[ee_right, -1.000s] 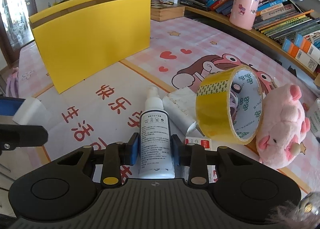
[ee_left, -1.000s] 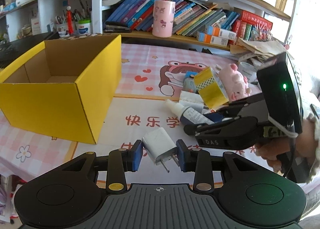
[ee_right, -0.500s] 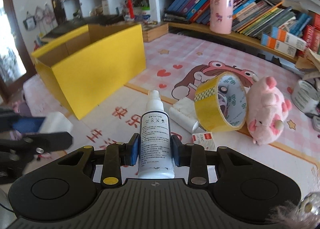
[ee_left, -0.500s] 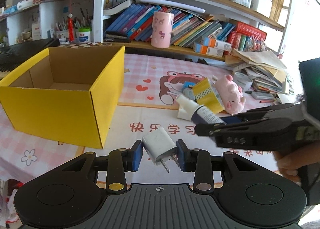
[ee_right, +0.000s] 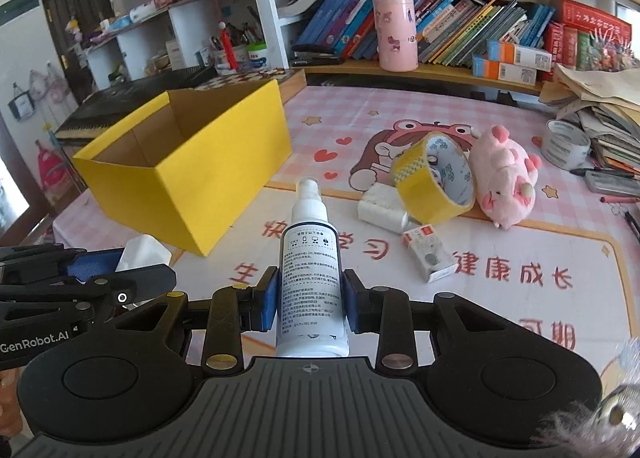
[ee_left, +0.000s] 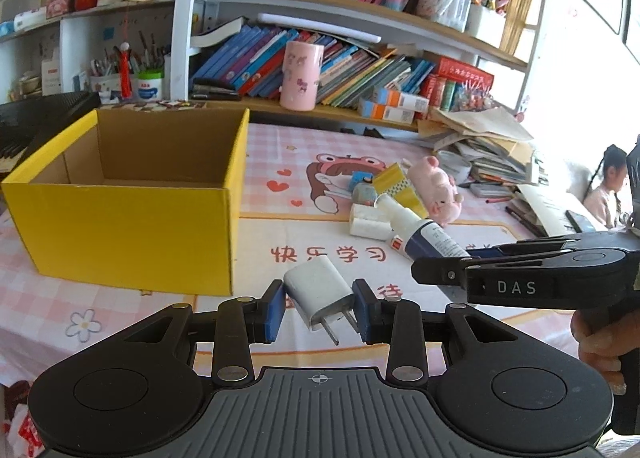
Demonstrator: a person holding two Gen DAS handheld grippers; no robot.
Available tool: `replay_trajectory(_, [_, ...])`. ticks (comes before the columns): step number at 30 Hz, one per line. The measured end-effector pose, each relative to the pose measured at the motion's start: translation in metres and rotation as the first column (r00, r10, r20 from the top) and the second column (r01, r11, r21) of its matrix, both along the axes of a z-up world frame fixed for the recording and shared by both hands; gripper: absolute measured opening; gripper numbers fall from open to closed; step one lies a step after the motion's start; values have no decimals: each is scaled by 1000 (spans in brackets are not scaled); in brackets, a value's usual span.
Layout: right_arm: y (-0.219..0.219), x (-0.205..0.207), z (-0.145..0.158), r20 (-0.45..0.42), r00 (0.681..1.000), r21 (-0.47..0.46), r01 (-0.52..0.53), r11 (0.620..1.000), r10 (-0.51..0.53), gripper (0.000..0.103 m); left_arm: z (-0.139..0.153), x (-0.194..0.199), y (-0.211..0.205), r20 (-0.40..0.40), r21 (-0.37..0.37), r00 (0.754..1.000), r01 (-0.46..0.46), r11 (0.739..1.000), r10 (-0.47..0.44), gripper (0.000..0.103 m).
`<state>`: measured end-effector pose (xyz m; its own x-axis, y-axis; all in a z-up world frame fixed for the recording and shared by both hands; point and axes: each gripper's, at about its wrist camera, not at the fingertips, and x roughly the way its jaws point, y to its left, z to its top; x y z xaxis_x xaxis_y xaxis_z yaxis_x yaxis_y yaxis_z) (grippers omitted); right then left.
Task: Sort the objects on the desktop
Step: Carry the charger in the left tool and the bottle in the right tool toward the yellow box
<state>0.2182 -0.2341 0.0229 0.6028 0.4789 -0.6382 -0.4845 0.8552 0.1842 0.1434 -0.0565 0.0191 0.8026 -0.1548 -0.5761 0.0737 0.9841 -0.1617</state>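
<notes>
Left gripper (ee_left: 319, 310) jaws clamp white charger (ee_left: 318, 292) askew; right gripper (ee_right: 308, 308) jaws clamp spray bottle (ee_right: 311, 278). Risk: tilted charger slipping before yellow box (ee_left: 120, 225); 2 grippers colliding.

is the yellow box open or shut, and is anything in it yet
Open: the yellow box has no lid on top and its brown inner walls show. The visible part of the inside looks empty, but most of its floor is hidden.

You face white bookshelves (ee_left: 280, 9) crammed with tilted books, above a desk under a pink checked cartoon mat (ee_right: 400, 113), daylight flooding from your right.
</notes>
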Motion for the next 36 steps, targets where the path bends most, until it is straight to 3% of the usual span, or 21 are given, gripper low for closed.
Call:
replay_trajectory(9, [34,-51,3,3,999,-4,40,999,-40,30,2,-33,38,5,-21,999,37,999,-37,35])
replay_trajectory(21, [84,-113,-7,-26,996,-10,82,997,-82,30,-1,-87,85,-13,10,997,77,997,-77,35])
replay_trajectory(36, [144,-154,-13,-27,1000,-33,-11,999,10,30,-3,-126,133,-6,-4,1000,7,1000,-7,35])
